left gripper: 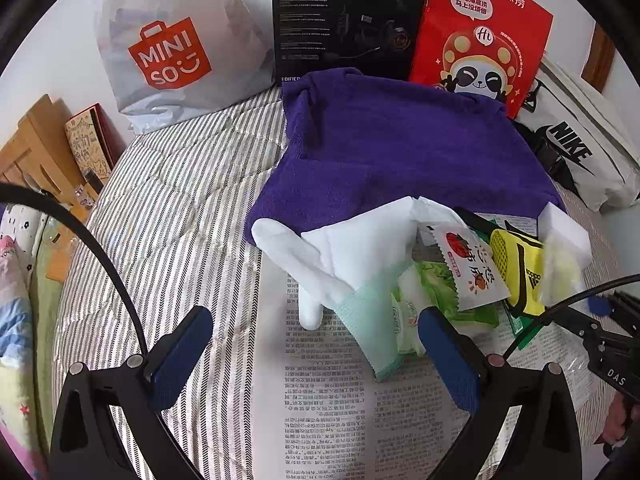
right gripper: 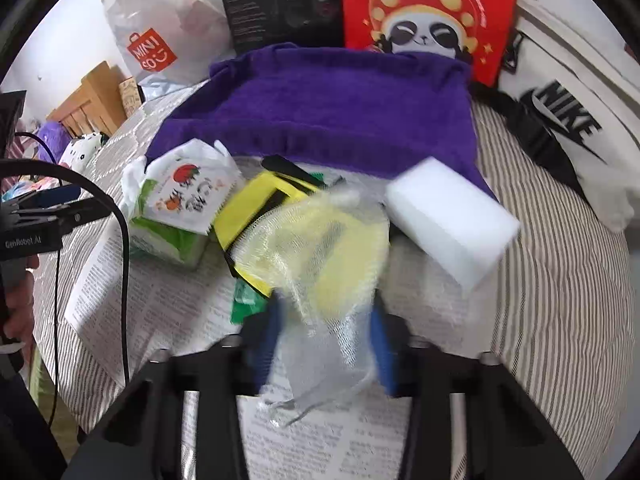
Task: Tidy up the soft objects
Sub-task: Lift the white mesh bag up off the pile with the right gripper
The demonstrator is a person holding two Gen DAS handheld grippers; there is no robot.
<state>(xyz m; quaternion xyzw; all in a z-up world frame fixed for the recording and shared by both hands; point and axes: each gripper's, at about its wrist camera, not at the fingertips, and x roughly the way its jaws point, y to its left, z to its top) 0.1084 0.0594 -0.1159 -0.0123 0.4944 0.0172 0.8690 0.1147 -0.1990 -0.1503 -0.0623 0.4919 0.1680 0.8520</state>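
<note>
A purple towel (left gripper: 392,152) lies on the striped bed; it also shows in the right wrist view (right gripper: 332,108). In front of it, on a newspaper (left gripper: 324,412), lie a white glove with a green cuff (left gripper: 336,268), tissue packs (left gripper: 472,268), a yellow adidas pouch (left gripper: 516,272) and a white sponge block (right gripper: 452,220). My left gripper (left gripper: 316,356) is open and empty, just short of the glove's cuff. My right gripper (right gripper: 328,344) is shut on a pale yellow mesh bag (right gripper: 320,264), held above the newspaper (right gripper: 160,280) in front of the pouch (right gripper: 256,208).
A MINISO bag (left gripper: 172,48), a black box (left gripper: 348,16), a red panda bag (left gripper: 480,36) and a white Nike bag (left gripper: 580,152) stand along the wall behind the towel. Wooden furniture (left gripper: 36,152) is at far left. Cables cross both views.
</note>
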